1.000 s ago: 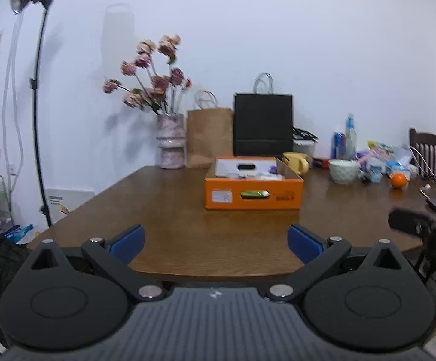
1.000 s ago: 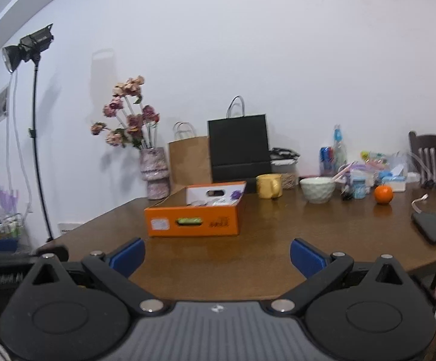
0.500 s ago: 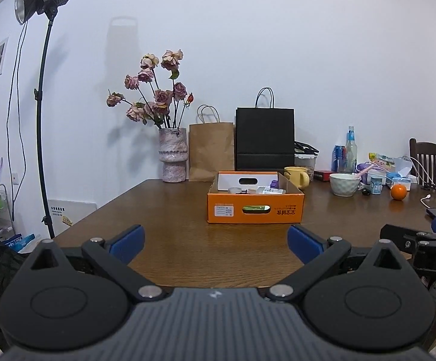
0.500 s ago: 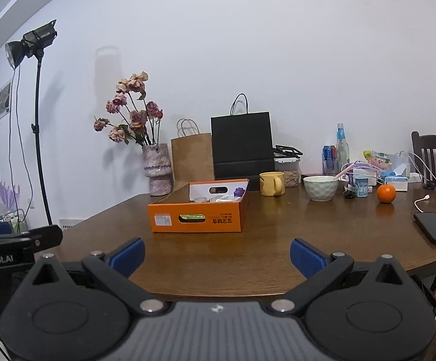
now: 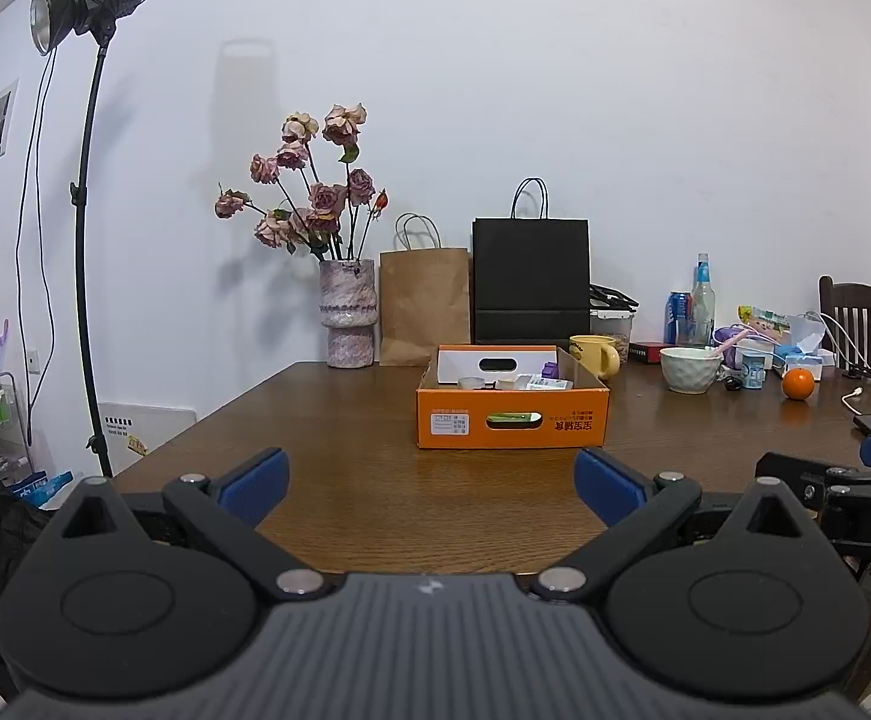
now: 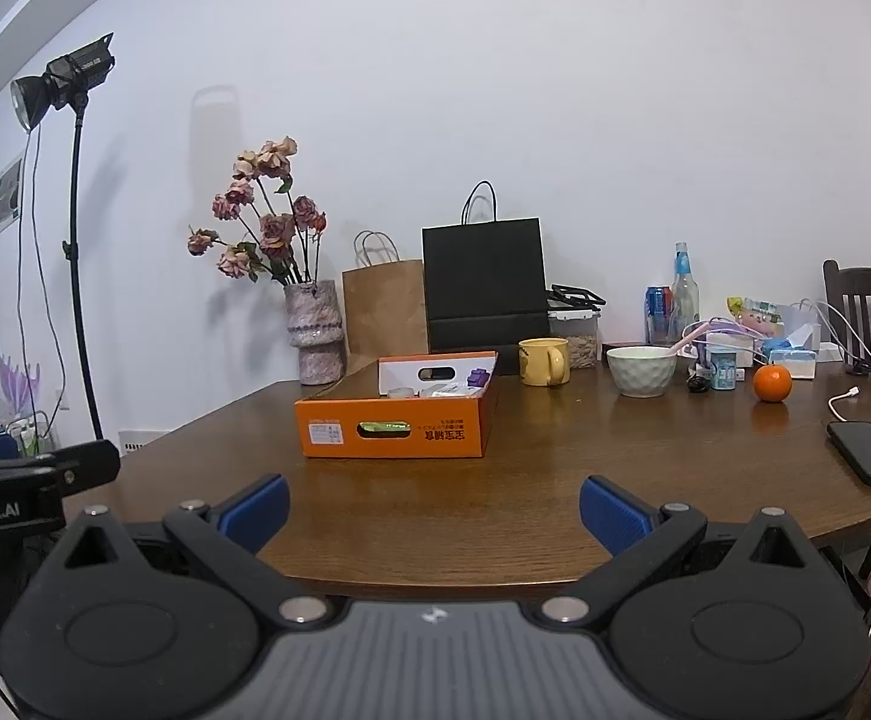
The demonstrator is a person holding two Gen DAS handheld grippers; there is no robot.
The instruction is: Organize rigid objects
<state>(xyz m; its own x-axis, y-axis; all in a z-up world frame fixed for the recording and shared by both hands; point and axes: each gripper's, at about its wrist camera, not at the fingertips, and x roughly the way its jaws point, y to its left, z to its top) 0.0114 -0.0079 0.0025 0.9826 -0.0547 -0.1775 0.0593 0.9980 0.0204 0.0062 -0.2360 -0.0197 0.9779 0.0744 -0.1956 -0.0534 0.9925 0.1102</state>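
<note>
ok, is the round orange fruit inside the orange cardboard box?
No, the round orange fruit sits on the brown wooden table, well right of the orange cardboard box.

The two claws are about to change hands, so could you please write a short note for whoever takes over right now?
Left claw: open, empty, held at the near table edge.
Right claw: open, empty, also at the near edge.
Orange box stands mid-table with a white box, a purple piece and a few small items inside; they are too small to name.
Loose on the table: yellow mug, white bowl, orange, phone on its cable, bottles and packets at the far right.
Done: nothing is in hand.
Left: probably gathering the loose hard items; which ones belong in the box is unclear.
</note>
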